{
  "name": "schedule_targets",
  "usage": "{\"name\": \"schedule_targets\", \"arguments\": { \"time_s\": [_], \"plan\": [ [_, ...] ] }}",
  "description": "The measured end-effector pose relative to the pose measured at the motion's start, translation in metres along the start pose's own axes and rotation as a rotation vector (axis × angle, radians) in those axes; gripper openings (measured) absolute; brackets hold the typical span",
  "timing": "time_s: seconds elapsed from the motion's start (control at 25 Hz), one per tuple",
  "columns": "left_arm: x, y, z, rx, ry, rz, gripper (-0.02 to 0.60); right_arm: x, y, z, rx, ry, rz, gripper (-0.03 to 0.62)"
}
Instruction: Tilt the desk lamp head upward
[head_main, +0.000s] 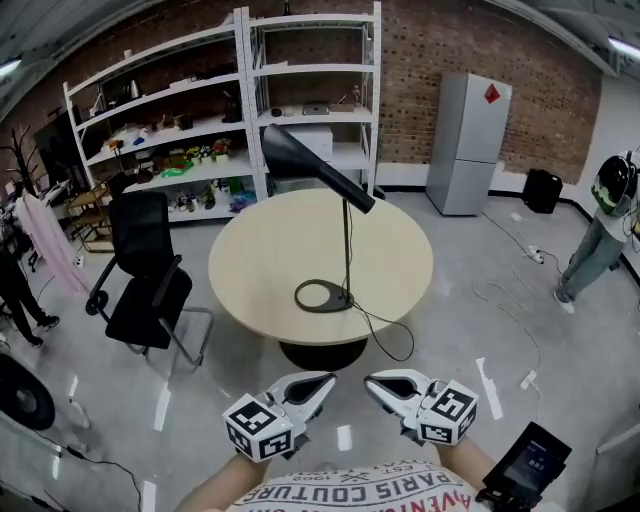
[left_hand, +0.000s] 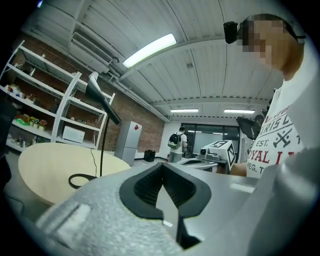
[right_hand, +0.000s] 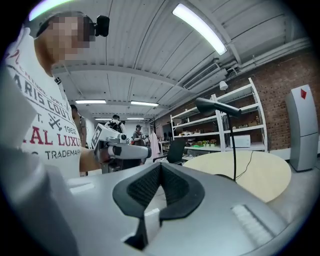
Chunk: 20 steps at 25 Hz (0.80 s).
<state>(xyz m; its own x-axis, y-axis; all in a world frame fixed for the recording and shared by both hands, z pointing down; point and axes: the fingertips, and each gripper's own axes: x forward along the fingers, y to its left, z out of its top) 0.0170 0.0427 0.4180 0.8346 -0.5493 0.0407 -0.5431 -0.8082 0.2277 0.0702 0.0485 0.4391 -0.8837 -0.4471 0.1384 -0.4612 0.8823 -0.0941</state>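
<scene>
The lamp (head_main: 346, 245) stands on the round worktop (head_main: 260, 260), right of its middle. Its ring base (head_main: 322, 296) lies near the near edge, and its thin pole rises straight up. The black, cone-shaped lamp head (head_main: 297, 158) slants off the pole's top toward the shelves (head_main: 200, 120). A cord (head_main: 385, 335) runs from the base over the near edge. Both tools are held low, in front of the person and well short of the worktop. The left tool (head_main: 318, 381) has its jaws pressed together with nothing between them, and so has the right tool (head_main: 380, 382). A black chair (head_main: 145, 270) stands left of the worktop and a fridge (head_main: 468, 140) stands beyond it.
</scene>
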Motion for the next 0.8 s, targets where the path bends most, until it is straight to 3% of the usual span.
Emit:
{"name": "schedule_targets", "arguments": {
  "time_s": [0.2, 0.44, 0.8],
  "plan": [
    [-0.017, -0.051, -0.027, -0.027, 0.0, 0.035, -0.003, -0.035, 0.044, -0.025, 0.027, 0.004, 0.025, 0.006],
    [-0.031, -0.103, -0.034, -0.016, 0.002, 0.045, -0.003, -0.068, 0.079, -0.026, 0.015, 0.002, 0.047, 0.006],
    [-0.041, -0.141, -0.034, 0.011, -0.018, 0.052, -0.003, -0.098, 0.106, -0.022, -0.015, -0.025, 0.052, 0.006]
  ]
}}
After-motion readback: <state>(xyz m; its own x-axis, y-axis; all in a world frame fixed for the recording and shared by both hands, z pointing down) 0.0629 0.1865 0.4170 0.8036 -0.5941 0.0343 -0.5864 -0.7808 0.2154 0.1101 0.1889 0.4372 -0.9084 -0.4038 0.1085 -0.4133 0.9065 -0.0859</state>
